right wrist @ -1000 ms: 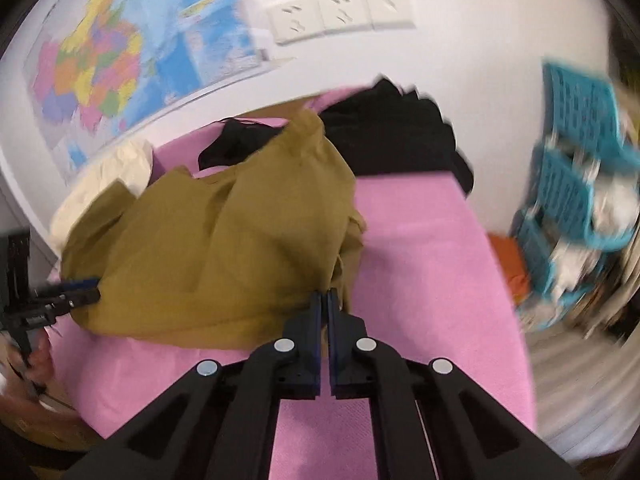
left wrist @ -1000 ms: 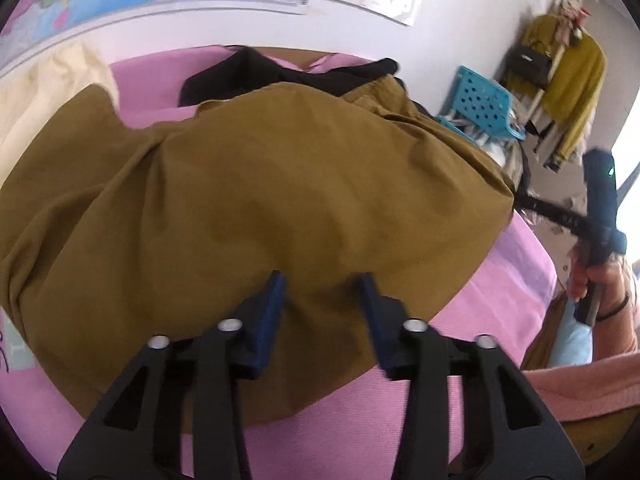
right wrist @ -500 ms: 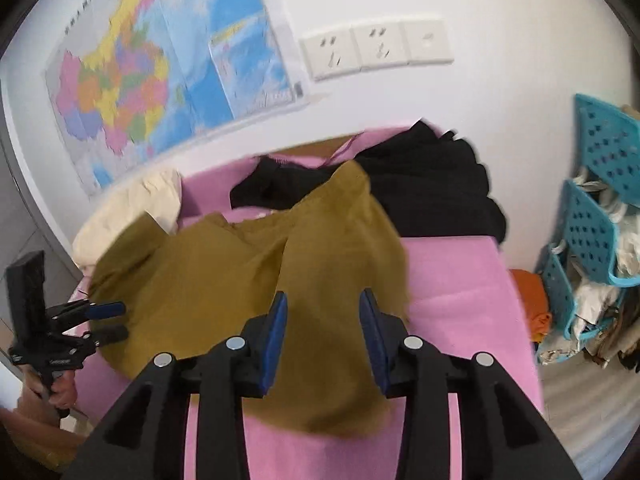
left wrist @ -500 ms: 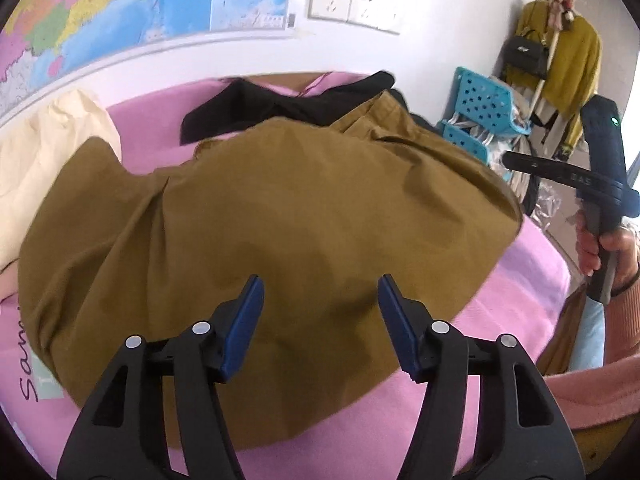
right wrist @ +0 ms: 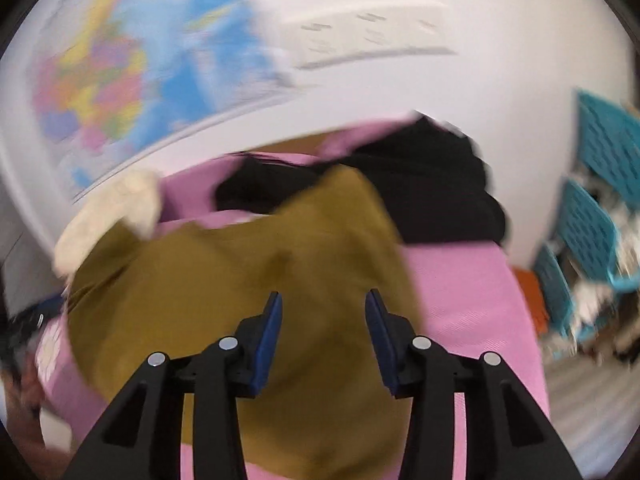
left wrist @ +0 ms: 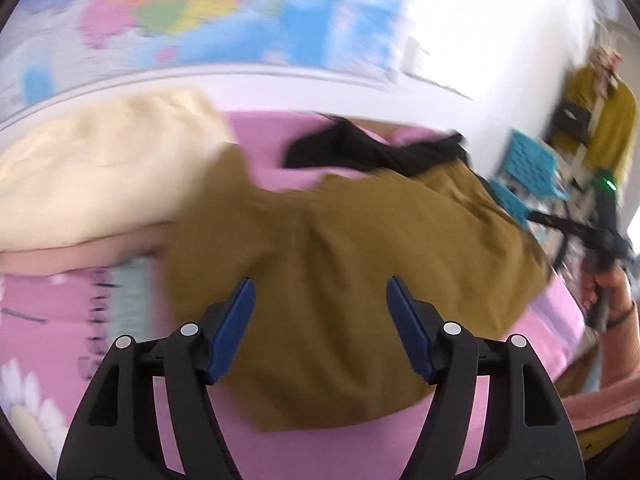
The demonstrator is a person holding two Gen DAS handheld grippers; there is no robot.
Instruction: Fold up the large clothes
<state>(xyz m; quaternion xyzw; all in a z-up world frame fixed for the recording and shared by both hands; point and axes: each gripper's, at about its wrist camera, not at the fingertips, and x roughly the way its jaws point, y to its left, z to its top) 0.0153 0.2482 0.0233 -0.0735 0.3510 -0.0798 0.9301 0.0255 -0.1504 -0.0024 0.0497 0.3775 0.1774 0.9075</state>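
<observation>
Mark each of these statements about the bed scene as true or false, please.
1. The mustard-brown garment lies on a pink sheet. True.
2. The left gripper is shut on the garment. False: its jaws stand open, having just been opening, with nothing pressed between them.
3. A black garment lies behind the brown one, nearer the wall. True.
4. The right gripper holds a cream cloth. False: it is open and empty; the cream cloth lies apart, near the wall.
5. A map hangs on the wall. True.

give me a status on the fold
Left hand-held gripper and right hand-held gripper open, jaws just opening, nothing between. Mustard-brown garment lies released on pink cover. Black clothes behind.
</observation>
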